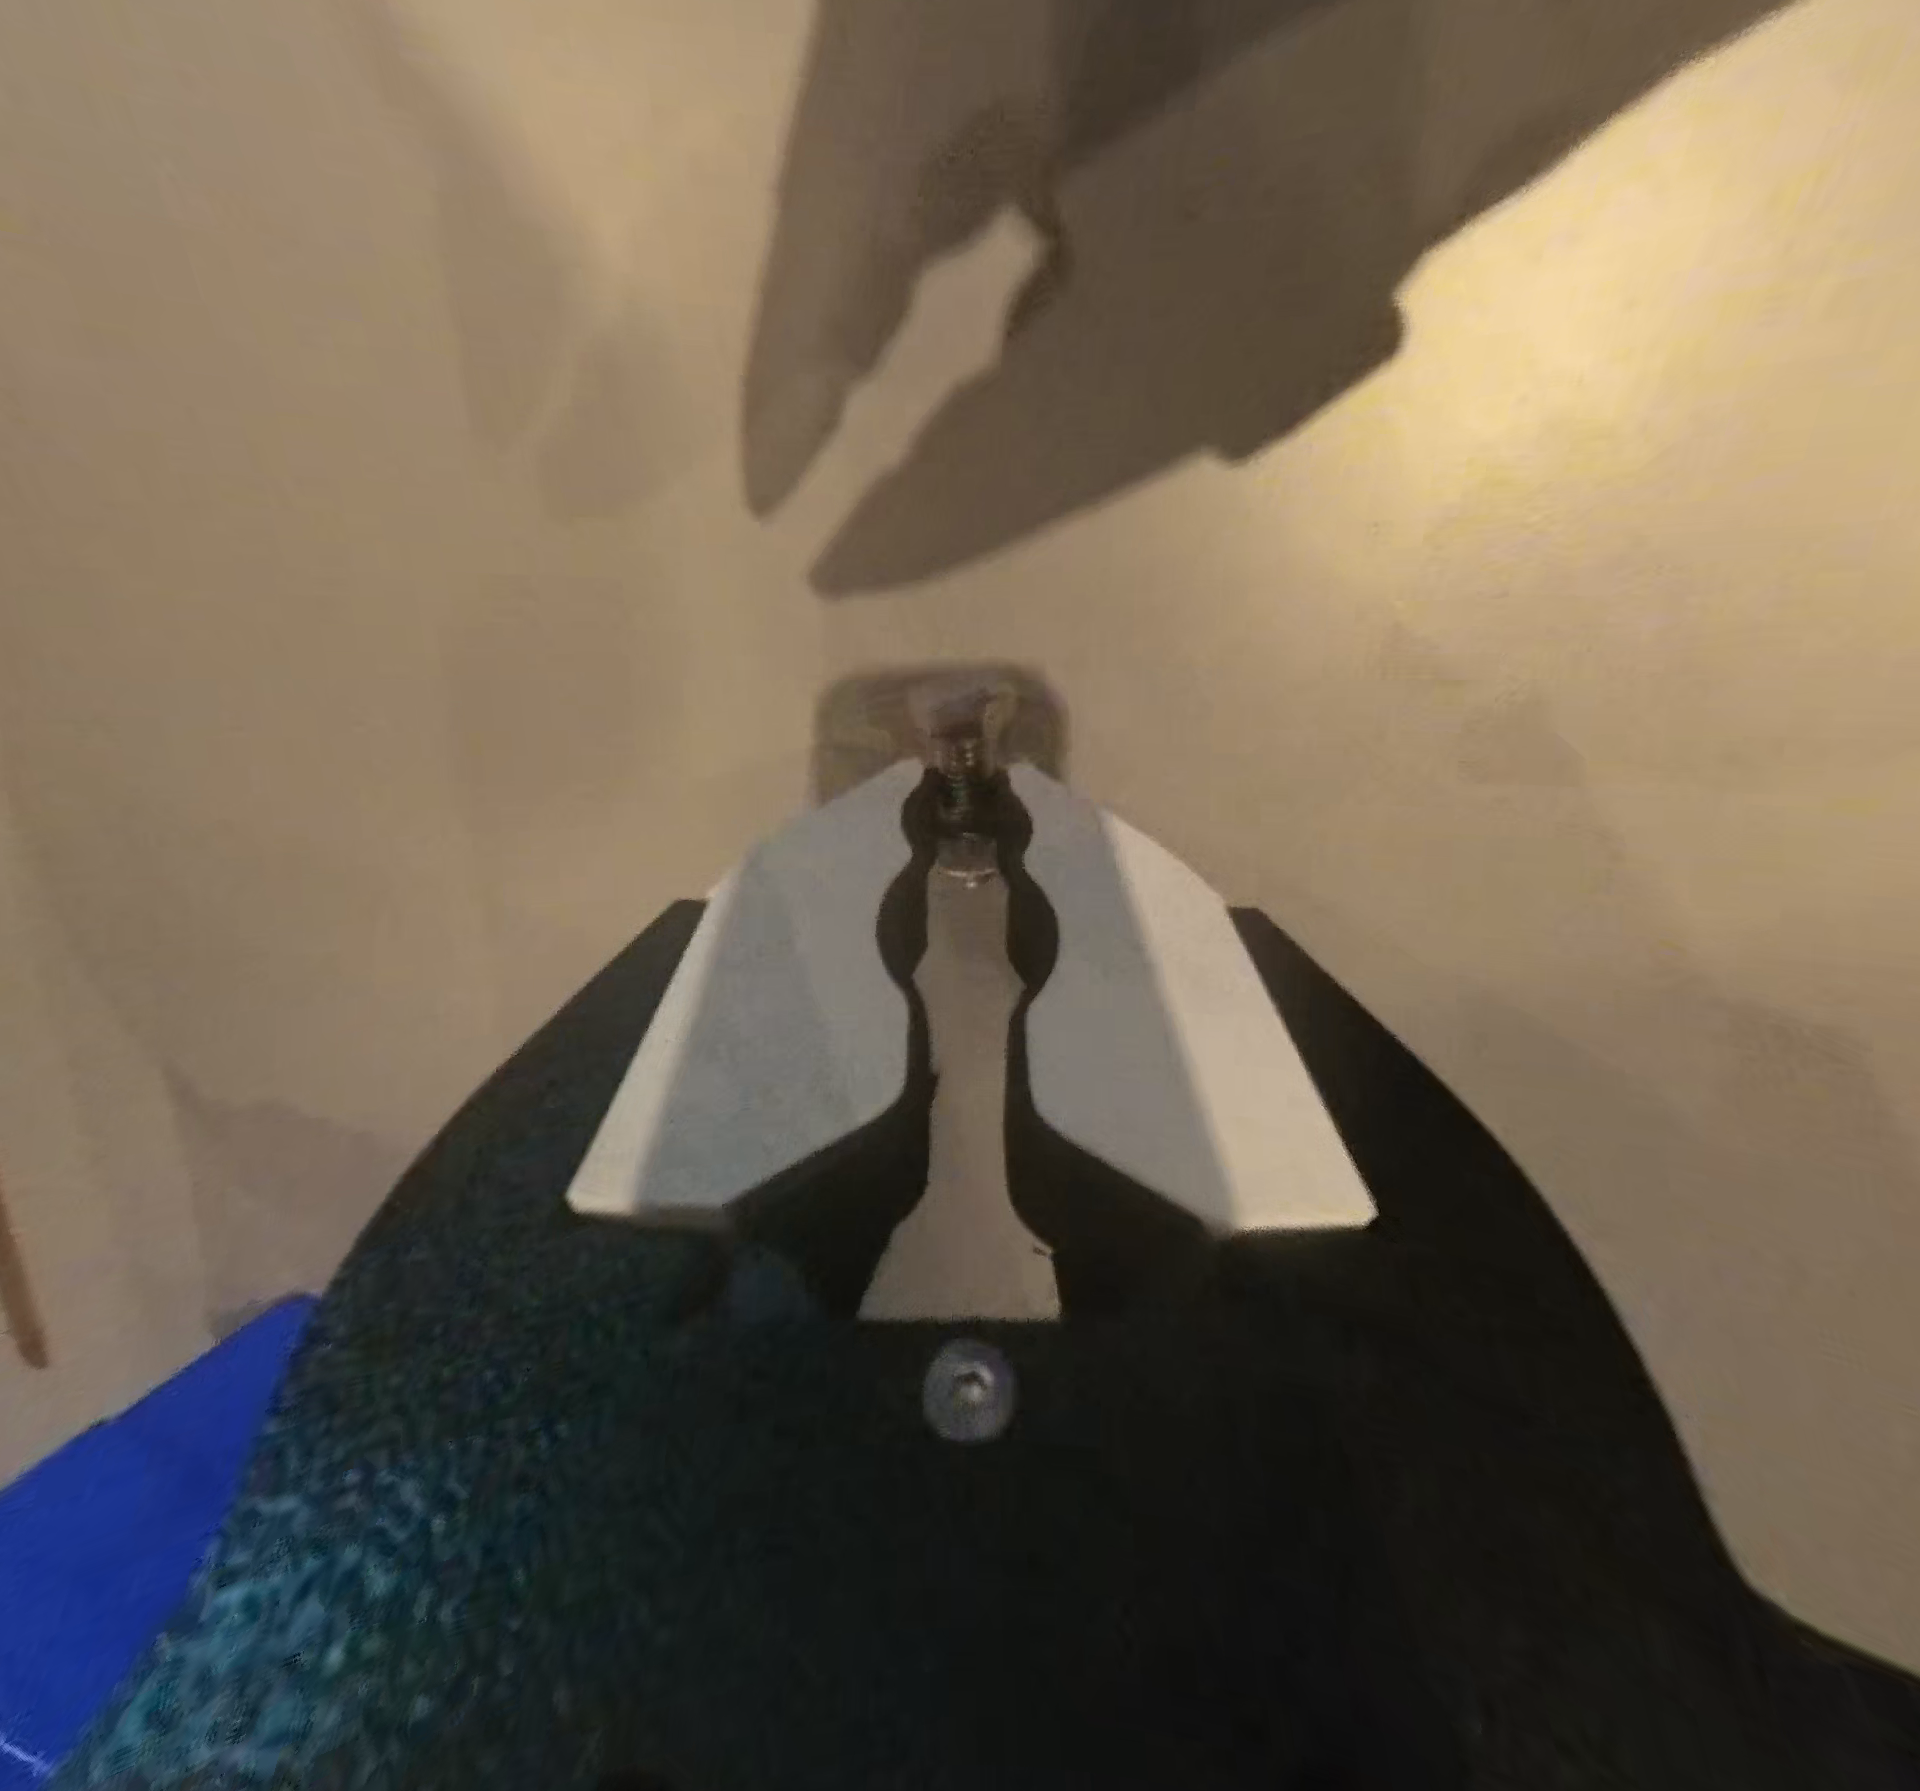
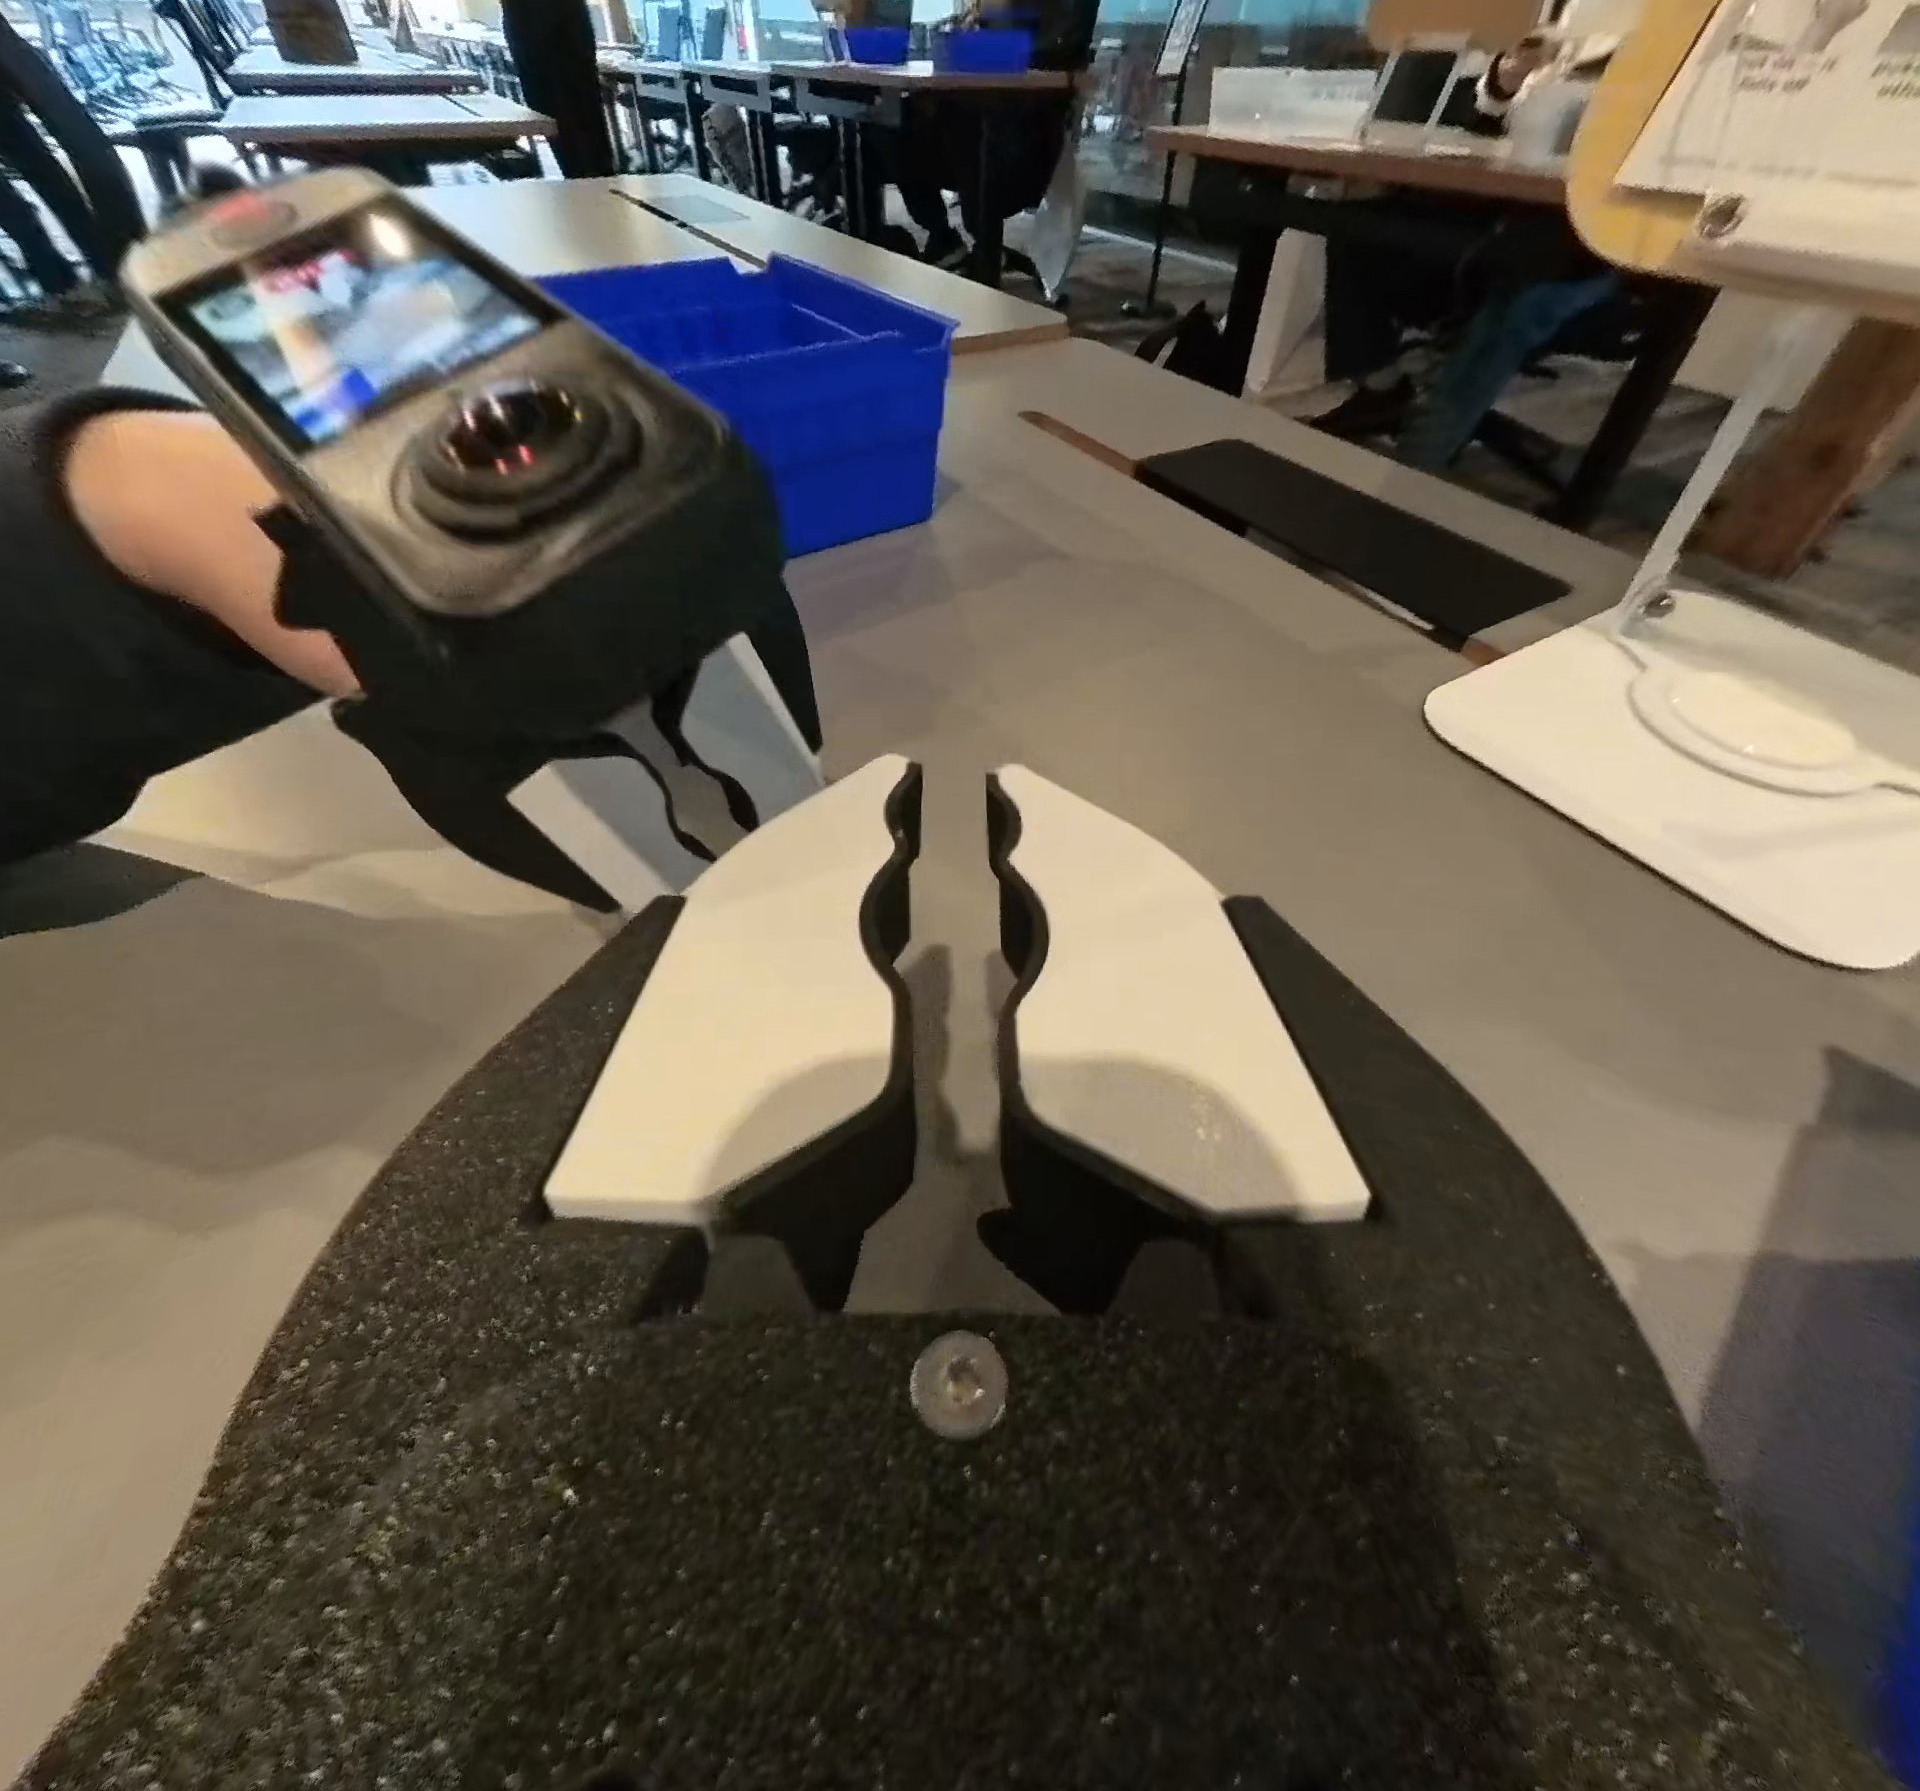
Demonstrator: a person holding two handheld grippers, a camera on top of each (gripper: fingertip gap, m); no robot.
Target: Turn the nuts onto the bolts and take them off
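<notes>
My left tongs (image 1: 961, 806) are pinched narrow around a small threaded bolt (image 1: 961, 785), held close above the table (image 1: 312, 494); a silvery piece (image 1: 964, 863) just behind the tips may be the nut, but blur stops me from saying. I judge I am between turns, bolt held ready. My right tongs (image 2: 951, 796) stand slightly parted and empty, just beside the left; next they must find the nut and grip it squarely. The bolt is hidden in the right wrist view.
</notes>
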